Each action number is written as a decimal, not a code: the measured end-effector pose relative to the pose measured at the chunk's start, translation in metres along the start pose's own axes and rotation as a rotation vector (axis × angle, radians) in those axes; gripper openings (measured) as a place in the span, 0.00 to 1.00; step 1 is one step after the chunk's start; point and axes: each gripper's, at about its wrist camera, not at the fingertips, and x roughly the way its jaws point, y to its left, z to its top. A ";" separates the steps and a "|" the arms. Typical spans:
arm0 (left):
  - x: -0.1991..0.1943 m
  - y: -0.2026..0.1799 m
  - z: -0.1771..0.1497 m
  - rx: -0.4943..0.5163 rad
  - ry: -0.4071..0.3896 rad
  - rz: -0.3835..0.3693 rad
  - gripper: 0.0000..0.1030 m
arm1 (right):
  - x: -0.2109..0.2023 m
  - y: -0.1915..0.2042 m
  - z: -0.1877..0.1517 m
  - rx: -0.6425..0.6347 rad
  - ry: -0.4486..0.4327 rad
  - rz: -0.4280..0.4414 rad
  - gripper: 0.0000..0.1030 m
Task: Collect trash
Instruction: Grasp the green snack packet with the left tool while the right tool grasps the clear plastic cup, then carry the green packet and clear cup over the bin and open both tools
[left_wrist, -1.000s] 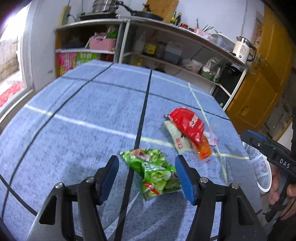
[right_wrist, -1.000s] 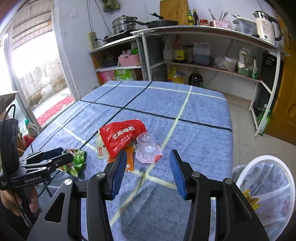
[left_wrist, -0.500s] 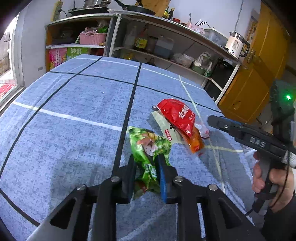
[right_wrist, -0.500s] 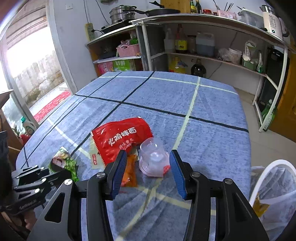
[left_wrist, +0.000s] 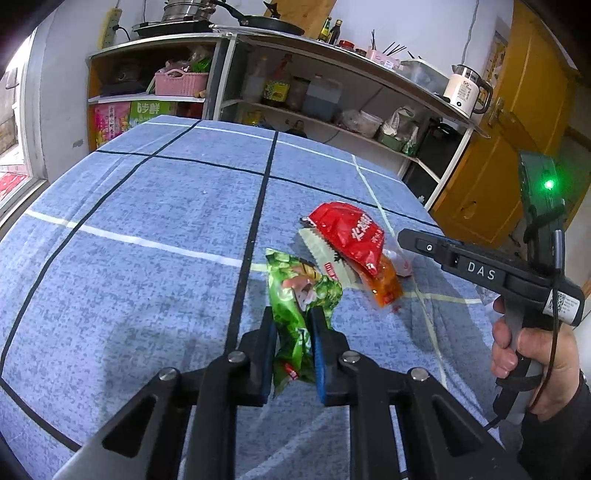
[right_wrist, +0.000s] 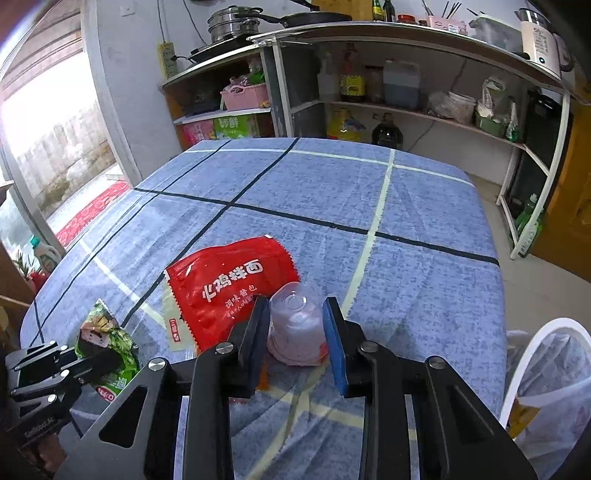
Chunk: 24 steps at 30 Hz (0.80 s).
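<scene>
My left gripper (left_wrist: 291, 319) is shut on a green snack wrapper (left_wrist: 299, 291) and holds it just above the blue tablecloth; the gripper and wrapper (right_wrist: 107, 343) also show in the right wrist view. A red sauce packet (right_wrist: 229, 284) lies over a white packet (left_wrist: 325, 258) and an orange sachet (left_wrist: 386, 290). My right gripper (right_wrist: 295, 314) is open, its fingers on either side of an upturned clear plastic cup (right_wrist: 295, 325) that stands on the cloth. It looks to touch the left finger; I cannot tell for sure.
The table (right_wrist: 332, 192) has a blue checked cloth. A white-rimmed bin with a plastic liner (right_wrist: 546, 373) stands off the table's right edge. Shelves with bottles, a pink basket (right_wrist: 245, 96) and a kettle (left_wrist: 465, 90) stand behind the table.
My left gripper closed on the green wrapper and lifted it slightly. My right gripper moved forward and narrowed until its fingers flank the clear cup.
</scene>
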 end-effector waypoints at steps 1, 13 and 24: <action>-0.001 -0.001 0.000 0.001 -0.004 -0.002 0.18 | -0.003 -0.002 0.000 0.008 -0.008 0.000 0.30; -0.007 -0.026 0.010 0.032 -0.035 -0.058 0.18 | -0.047 -0.026 -0.009 0.037 -0.066 -0.030 0.29; -0.004 -0.090 0.021 0.130 -0.037 -0.176 0.18 | -0.104 -0.074 -0.036 0.110 -0.112 -0.119 0.29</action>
